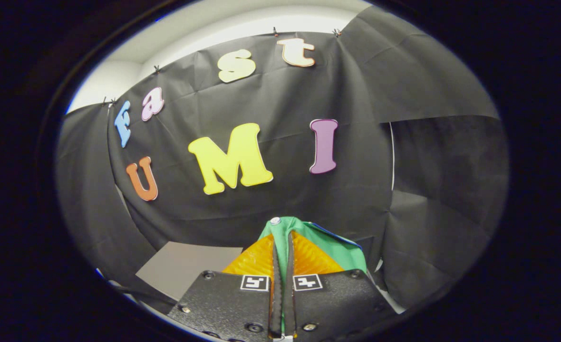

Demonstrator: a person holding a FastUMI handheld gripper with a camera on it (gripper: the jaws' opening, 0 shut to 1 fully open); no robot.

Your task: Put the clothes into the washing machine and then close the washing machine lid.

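Observation:
My gripper (pixel 283 237) is held up in the air, facing the booth's black cloth wall. Its two fingers are pressed close together on a green piece of clothing (pixel 337 244). The cloth is pinched in the narrow gap between the fingers, wraps over their tips and hangs off to the right side. A small white button or snap (pixel 275 220) sits on the cloth at the tips.
A grey flat surface (pixel 185 266) lies low and to the left of the fingers. The black cloth wall (pixel 428 190) hangs all around ahead, with a white ceiling strip (pixel 204 28) above it.

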